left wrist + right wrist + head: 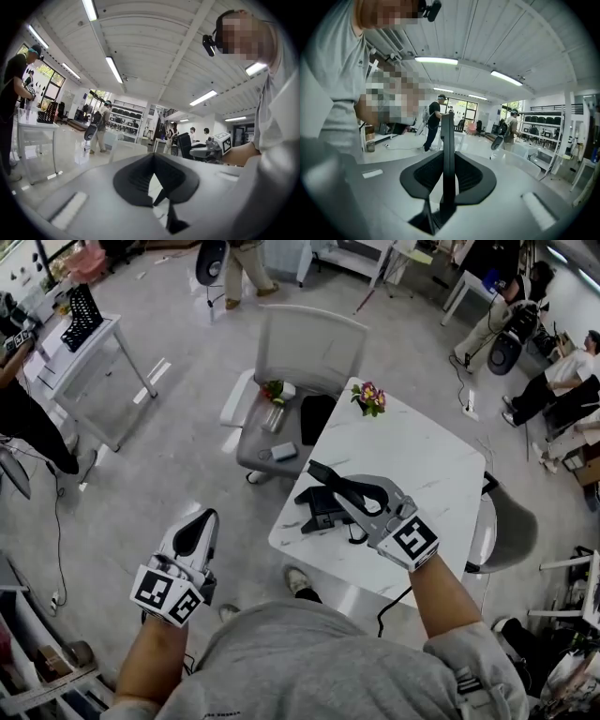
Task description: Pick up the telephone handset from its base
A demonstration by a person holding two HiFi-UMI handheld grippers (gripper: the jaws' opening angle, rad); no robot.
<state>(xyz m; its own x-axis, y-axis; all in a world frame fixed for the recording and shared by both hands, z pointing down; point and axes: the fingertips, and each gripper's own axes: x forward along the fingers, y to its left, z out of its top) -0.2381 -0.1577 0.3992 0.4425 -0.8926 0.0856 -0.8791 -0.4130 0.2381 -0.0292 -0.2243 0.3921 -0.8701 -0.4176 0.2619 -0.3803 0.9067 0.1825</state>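
Head view, with both gripper views. The right gripper (359, 495) has its jaws closed on the black telephone handset (330, 479), pads pressed to either side of it. In the right gripper view the handset (448, 136) stands as a narrow dark bar upright between the two black pads, running past their tips against the room and ceiling behind. The handset is off its base and held in the air over the near left part of the white marble table (427, 460), slanting up and to the left from the gripper. The telephone base (322, 510) sits on the table directly beneath it, near the table's left edge. A small pot of flowers (369, 397) stands at the table's far corner. The left gripper (195, 532) hangs well apart from the table, over the floor at the left; its jaws meet at the tips with nothing between them. A grey chair (309, 348) stands beyond the table with several small items on its seat.
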